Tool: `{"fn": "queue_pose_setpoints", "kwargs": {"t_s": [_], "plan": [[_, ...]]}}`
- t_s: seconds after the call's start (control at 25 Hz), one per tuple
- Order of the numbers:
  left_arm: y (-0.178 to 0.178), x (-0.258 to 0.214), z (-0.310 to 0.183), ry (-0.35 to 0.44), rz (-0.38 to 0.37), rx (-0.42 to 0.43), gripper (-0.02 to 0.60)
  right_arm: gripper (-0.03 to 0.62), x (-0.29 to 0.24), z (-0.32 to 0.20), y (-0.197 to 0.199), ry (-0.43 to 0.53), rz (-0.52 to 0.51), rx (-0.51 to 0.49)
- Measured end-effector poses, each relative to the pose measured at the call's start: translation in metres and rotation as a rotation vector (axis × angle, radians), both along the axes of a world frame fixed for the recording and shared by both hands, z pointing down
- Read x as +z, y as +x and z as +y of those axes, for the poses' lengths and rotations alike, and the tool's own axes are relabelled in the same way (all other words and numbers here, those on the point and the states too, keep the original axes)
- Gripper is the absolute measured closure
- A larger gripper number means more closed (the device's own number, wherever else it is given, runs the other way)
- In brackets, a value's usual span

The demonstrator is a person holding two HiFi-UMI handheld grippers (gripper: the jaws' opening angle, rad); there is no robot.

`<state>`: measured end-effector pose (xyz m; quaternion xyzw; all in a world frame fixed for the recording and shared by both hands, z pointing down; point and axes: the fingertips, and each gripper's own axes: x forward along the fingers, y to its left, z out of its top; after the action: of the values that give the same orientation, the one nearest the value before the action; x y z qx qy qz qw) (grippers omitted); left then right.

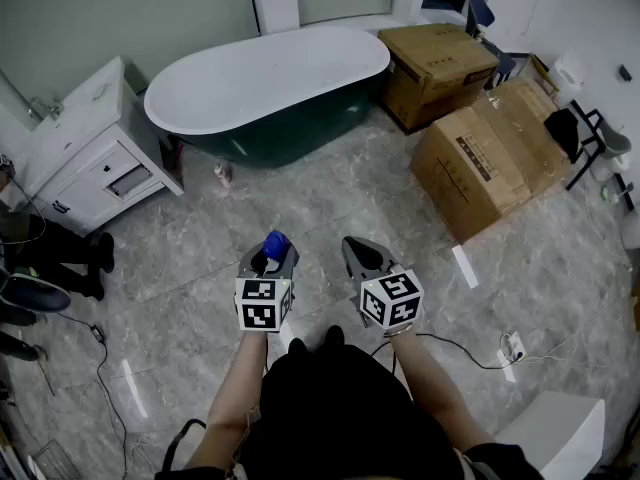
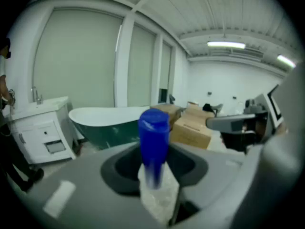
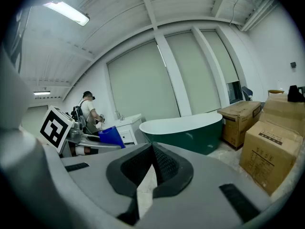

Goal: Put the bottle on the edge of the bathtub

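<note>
A clear bottle with a blue cap (image 1: 275, 243) stands upright between the jaws of my left gripper (image 1: 268, 260), which is shut on it. In the left gripper view the bottle (image 2: 153, 142) rises from the left gripper (image 2: 155, 168), with the pads pressing on its clear body. My right gripper (image 1: 362, 253) is level with the left and close beside it. Its jaws meet at the tip with nothing between them (image 3: 151, 149). The bathtub (image 1: 290, 133), dark green outside and white inside, stands across the floor well ahead of both grippers (image 2: 105, 120) (image 3: 186, 130).
A white vanity cabinet (image 1: 90, 148) stands left of the tub. Two large cardboard boxes (image 1: 440, 68) (image 1: 500, 158) sit to its right. A small bottle (image 1: 222, 173) stands on the floor by the tub. Cables (image 1: 470, 348) trail over the marble floor. A person (image 3: 88, 111) stands at the left.
</note>
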<state>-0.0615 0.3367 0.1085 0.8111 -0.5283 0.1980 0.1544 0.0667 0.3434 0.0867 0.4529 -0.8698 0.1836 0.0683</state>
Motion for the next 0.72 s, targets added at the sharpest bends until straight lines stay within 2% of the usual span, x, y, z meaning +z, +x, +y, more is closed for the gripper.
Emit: {"fn": "queue_pose_setpoints", "kwargs": {"t_s": [0.44, 0.72], "plan": [[0.003, 0.004, -0.006, -0.002, 0.007, -0.014, 0.422, 0.592, 0.01, -0.002, 0.007, -0.039, -0.038, -0.02], [0.001, 0.016, -0.046, -0.02, -0.013, -0.013, 0.422, 0.592, 0.015, -0.038, 0.011, -0.057, -0.068, -0.002]]}}
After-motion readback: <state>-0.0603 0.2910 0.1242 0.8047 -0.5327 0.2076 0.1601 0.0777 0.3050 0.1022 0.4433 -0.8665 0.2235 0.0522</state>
